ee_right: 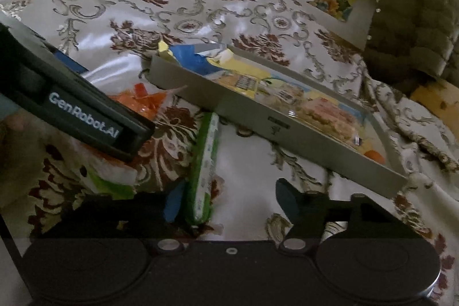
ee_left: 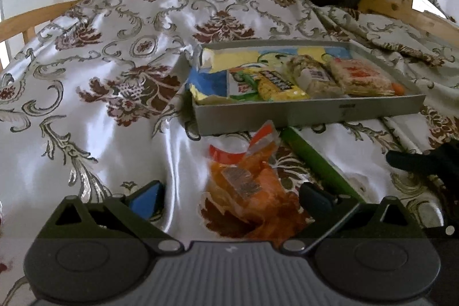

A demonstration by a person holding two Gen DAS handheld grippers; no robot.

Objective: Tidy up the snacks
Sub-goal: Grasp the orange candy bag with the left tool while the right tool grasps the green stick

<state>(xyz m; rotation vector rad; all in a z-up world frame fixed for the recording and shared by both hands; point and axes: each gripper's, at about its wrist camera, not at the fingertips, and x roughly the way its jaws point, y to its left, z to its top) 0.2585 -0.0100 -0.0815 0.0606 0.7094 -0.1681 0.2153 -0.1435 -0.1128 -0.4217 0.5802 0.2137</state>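
Between my left gripper's (ee_left: 229,200) spread fingers lies an orange snack bag (ee_left: 252,188), lower centre; my right gripper (ee_right: 226,205) gapes around a green packet (ee_right: 203,162); "GenRobot.AI" reads left; the tray's (ee_left: 309,112) label seems illegible.

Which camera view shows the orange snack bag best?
The left wrist view. There the orange snack bag lies whole on the bedspread, between the open fingers of the left gripper, in front of the tray. In the right wrist view the bag is mostly hidden behind the other gripper's body.
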